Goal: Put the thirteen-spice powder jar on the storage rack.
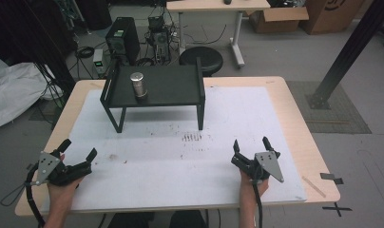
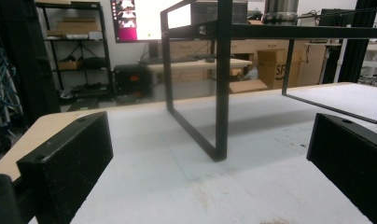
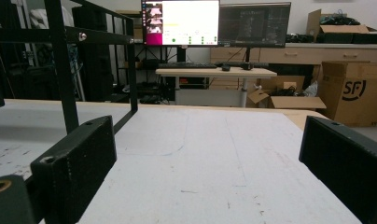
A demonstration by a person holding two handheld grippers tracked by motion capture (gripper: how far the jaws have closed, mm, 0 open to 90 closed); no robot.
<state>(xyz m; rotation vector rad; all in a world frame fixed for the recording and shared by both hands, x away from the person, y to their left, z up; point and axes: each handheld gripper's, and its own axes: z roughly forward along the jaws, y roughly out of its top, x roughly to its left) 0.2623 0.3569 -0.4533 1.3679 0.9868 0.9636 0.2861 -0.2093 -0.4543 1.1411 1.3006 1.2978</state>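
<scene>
High view shows a wooden table [image 1: 294, 118] covered over most of its top by a white mat [image 1: 237, 123], with a black metal stand [image 1: 154, 90] set on the mat toward the table's far edge, left of the middle. A metal canister [image 1: 138, 84] stands upright on the stand's flat top, in its left half and near its front edge. The left gripper [image 1: 80, 156] rests at the table's near left corner, held in the person's left hand [image 1: 62, 183], and its two jaws stand spread wide apart with nothing between them, pointing toward the right and slightly away from the person. The right gripper [image 1: 252, 142] lies near the table's near edge, right of the middle, held in the right hand [image 1: 254, 183]; its jaws are also spread wide, holding nothing and pointing toward the far edge. Both grippers are well apart from the stand and from each other. A faint patch of dark marks [image 1: 192, 137] sits on the mat between the stand's front legs and the right gripper. In the left gripper view the stand's near leg [image 2: 222, 93] rises from the mat straight ahead between the parted jaws, and the canister's base [image 2: 281, 11] shows on the shelf at the top. In the right gripper view the stand's frame [image 3: 65, 60] stands at the left, bare mat lies between the open jaws, and a lit monitor [image 3: 180, 22] sits on a desk beyond the table's far edge.
</scene>
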